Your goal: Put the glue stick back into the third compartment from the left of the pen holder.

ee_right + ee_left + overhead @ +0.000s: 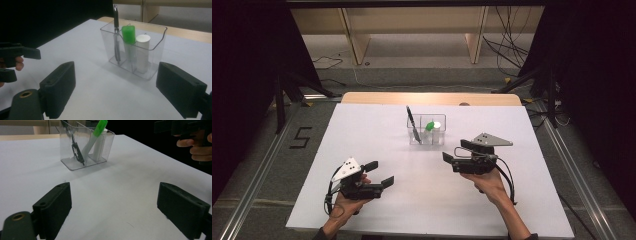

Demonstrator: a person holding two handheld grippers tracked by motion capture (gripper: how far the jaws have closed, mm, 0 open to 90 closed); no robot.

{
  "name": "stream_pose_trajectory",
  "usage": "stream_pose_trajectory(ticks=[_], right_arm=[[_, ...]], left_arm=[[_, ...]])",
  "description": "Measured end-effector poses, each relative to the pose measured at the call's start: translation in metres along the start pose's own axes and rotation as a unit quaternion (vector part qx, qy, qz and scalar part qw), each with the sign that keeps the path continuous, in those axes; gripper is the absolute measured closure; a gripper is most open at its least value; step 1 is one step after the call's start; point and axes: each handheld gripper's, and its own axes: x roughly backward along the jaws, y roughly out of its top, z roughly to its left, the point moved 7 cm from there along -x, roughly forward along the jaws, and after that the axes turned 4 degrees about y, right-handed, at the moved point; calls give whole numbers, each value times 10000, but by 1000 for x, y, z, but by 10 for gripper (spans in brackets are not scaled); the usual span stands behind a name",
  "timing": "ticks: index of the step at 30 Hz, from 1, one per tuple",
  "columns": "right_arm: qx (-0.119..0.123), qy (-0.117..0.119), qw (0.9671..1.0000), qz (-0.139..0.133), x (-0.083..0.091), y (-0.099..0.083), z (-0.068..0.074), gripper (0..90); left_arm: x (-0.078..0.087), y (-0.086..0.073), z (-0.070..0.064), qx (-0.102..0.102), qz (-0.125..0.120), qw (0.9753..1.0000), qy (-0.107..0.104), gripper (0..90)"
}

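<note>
We're holding both grippers low over the bench: left gripper (379, 173) near our left side, right gripper (457, 151) further forward, both with jaws spread wide, gripping nothing.

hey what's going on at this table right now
A person holds a gripper in each hand over a white table. The left gripper and right gripper are both open and empty, short of a clear organizer. It holds a black pen, a green-capped marker and a white cylinder. Nothing is grasped yet.
</note>
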Motion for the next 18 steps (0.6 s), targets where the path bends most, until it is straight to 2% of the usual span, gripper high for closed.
stream_pose_trajectory(ticks=[9, 18], right_arm=[[71, 27, 10000, 3, 3, -6, 4, 169], [30, 5, 10000, 4, 10, -20, 2, 169]], left_arm=[[0, 0, 0, -25, 33, 10000, -3, 121], [0, -1, -2, -35, 69, 10000, -40, 122]])
